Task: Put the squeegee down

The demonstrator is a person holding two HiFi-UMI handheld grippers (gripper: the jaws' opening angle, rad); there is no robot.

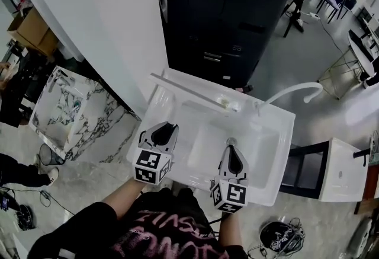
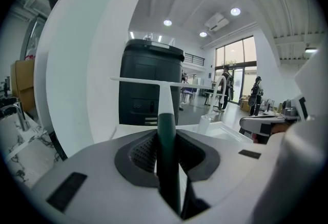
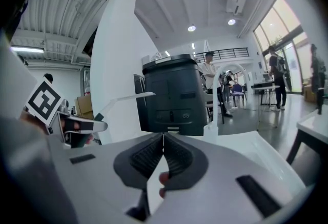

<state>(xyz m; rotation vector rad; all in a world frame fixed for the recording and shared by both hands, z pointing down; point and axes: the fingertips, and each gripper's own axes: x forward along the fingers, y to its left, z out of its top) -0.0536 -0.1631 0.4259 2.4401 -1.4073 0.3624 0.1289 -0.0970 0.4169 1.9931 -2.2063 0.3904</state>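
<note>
Setting: We looked down on a white sink (image 1: 267,151) in the middle of the frame, with a black cabinet (image 1: 231,9) above it and a curved white tap (image 1: 291,92) at its upper right.
Left gripper: The left gripper (image 2: 166,142) was clenched on the dark green handle of the squeegee (image 2: 164,96), which ran straight out between the ribbed pads.
Squeegee: Its white blade pointed away from us, across the upper left of the sink. We could not tell whether it touched the rim.
Right gripper: The right gripper (image 3: 163,142) had its jaws pressed together on nothing and hung over the lower middle of the sink.
Step in hand: We judged that the squeegee was held ready but not yet set down.
Doing it well: We would lower it until blade and handle both rested flat on a firm surface, and only then loosen the grip so it could not tip or slide. We would keep the right gripper clear of the blade.
Sink contents: The sink looked dry and nearly bare, with one small pale thing near its upper edge, too small to name.
Other containers: A cardboard box (image 1: 32,29) sat at the upper left, its contents hidden. A second basin (image 1: 59,104) with a marbled surround sat at the left.
</note>
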